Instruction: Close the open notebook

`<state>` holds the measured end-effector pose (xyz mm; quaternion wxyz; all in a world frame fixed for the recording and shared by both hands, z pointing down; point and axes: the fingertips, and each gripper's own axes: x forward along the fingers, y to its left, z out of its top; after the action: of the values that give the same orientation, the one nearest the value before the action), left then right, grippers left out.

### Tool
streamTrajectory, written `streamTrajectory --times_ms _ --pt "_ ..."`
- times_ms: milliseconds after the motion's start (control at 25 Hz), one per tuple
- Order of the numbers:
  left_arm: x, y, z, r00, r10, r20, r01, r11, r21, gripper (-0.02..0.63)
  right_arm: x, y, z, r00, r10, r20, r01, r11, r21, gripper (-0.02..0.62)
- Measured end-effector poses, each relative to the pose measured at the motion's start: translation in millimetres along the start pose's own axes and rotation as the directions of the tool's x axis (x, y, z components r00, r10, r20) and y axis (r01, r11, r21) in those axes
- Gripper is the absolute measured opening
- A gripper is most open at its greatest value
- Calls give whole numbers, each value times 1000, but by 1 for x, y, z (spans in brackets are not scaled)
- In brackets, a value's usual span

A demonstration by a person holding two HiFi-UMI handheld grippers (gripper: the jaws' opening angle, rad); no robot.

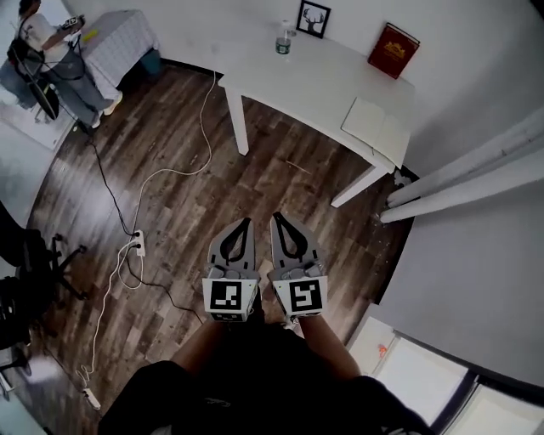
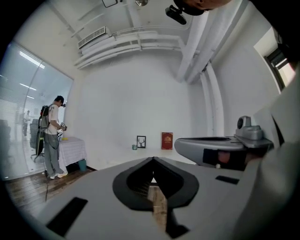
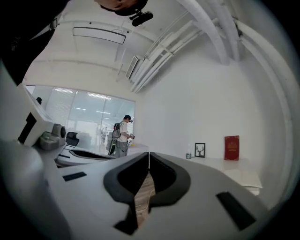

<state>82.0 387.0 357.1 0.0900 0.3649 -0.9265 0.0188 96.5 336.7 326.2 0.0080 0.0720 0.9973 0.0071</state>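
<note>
The left gripper (image 1: pixel 247 223) and the right gripper (image 1: pixel 275 217) are held side by side, close to the body and nearly touching each other, both pointing ahead over the wooden floor (image 1: pixel 170 144). In the left gripper view the two jaws meet at their tips with nothing between them; only a thin strip of floor shows through the slot behind the tips. The right gripper view shows the same: jaws pressed together and empty.

Just left of the grippers a white cable (image 1: pixel 183 170) winds across the floor to a power strip (image 1: pixel 138 247).

The notebook (image 1: pixel 376 126) lies well apart from both grippers, ahead and to the right. It is open and flat, pale pages up, near the right-hand end of the white desk (image 1: pixel 297 81), close to the front edge. Farther back on the desk a red book (image 1: pixel 393 50) leans upright against the wall, and toward the middle stand a framed picture (image 1: pixel 314 19) and a bottle (image 1: pixel 284 39).

At the far left of the room a person (image 1: pixel 42 51) stands beside a cloth-covered table (image 1: pixel 123 38).
</note>
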Motion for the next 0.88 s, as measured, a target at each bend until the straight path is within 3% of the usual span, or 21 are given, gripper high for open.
streamTrajectory --times_ms 120,360,600,880 --pt "14 48 12 1000 25 -1 -25 1000 -17 2 51 19 5 999 36 15 -36 999 24 25" --pt "41 112 33 999 28 35 -28 999 -18 2 127 37 12 1000 31 -1 -31 999 8 25" --pt "83 132 25 1000 30 0 -30 998 -57 2 169 12 3 999 34 -34 -35 999 -18 25" --pt "159 140 23 999 -35 -31 34 999 -24 2 219 -37 -13 999 -5 -32 6 1000 19 25"
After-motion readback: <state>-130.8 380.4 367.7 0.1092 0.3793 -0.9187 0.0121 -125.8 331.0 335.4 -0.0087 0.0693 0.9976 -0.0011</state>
